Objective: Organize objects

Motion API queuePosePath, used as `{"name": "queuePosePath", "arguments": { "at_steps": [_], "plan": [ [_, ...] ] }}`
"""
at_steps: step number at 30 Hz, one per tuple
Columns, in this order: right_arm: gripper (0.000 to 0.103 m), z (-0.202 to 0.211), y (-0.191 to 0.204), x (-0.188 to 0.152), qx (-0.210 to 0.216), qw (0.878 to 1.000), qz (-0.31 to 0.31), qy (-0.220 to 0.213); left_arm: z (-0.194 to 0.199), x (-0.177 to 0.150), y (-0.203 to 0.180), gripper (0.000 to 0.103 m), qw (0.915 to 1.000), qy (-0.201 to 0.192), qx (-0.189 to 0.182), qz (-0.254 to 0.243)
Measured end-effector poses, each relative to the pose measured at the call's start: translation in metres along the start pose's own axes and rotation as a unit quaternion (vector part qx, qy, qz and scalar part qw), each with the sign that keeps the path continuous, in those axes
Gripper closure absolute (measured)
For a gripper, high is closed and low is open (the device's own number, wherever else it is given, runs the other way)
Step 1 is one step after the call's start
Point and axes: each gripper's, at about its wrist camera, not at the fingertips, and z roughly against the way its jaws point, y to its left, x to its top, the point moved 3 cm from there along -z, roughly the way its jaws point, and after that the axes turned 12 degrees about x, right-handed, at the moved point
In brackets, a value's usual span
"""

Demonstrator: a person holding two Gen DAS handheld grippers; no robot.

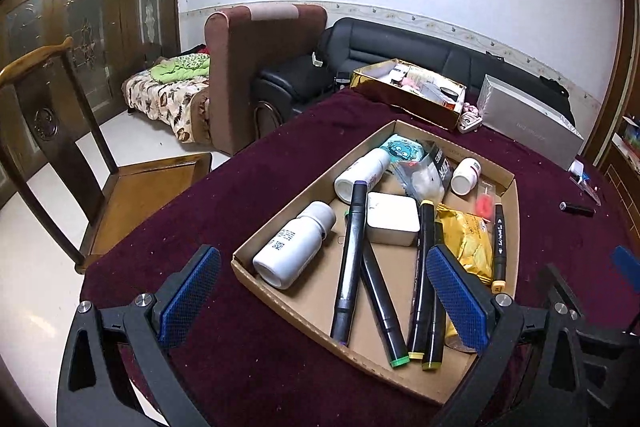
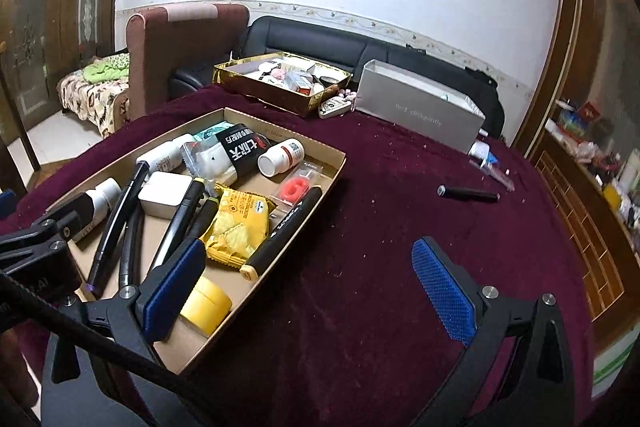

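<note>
A shallow cardboard tray [image 1: 280,301] [image 2: 320,187] on the maroon tablecloth holds several black markers [image 1: 350,263] [image 2: 284,233], white bottles [image 1: 294,243] [image 2: 280,157], a white box [image 1: 392,213], a yellow snack pack [image 1: 470,239] [image 2: 238,223], a yellow tape roll [image 2: 206,303] and small packets. My left gripper [image 1: 324,295] is open and empty, hovering over the tray's near end. My right gripper [image 2: 308,293] is open and empty, straddling the tray's right near corner. A loose black marker [image 2: 468,193] [image 1: 578,208] lies on the cloth to the right.
A gold box [image 1: 408,91] [image 2: 280,83] full of small items and a silver box [image 1: 528,121] [image 2: 420,111] stand at the table's far side. A wooden chair [image 1: 80,155] stands left of the table. Sofas lie behind, shelves [image 2: 592,163] to the right.
</note>
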Motion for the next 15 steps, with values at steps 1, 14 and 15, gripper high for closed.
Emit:
{"name": "queuePosePath", "arguments": {
  "at_steps": [1,14,15],
  "plan": [
    [0.000,-0.0004,0.0016,0.0002,-0.002,1.000,0.006,-0.001,-0.0006,0.0006,-0.0002,0.002,1.0000,0.000,0.001,0.000],
    [0.000,-0.0057,-0.0018,-0.0037,0.007,1.000,0.012,0.009,-0.0039,0.0004,-0.0042,0.002,0.9999,0.012,-0.008,-0.004],
    [0.000,-0.0058,-0.0026,-0.0040,0.008,1.000,0.010,0.010,-0.0034,0.0004,-0.0042,0.002,0.9999,0.011,-0.007,-0.004]
  ]
}}
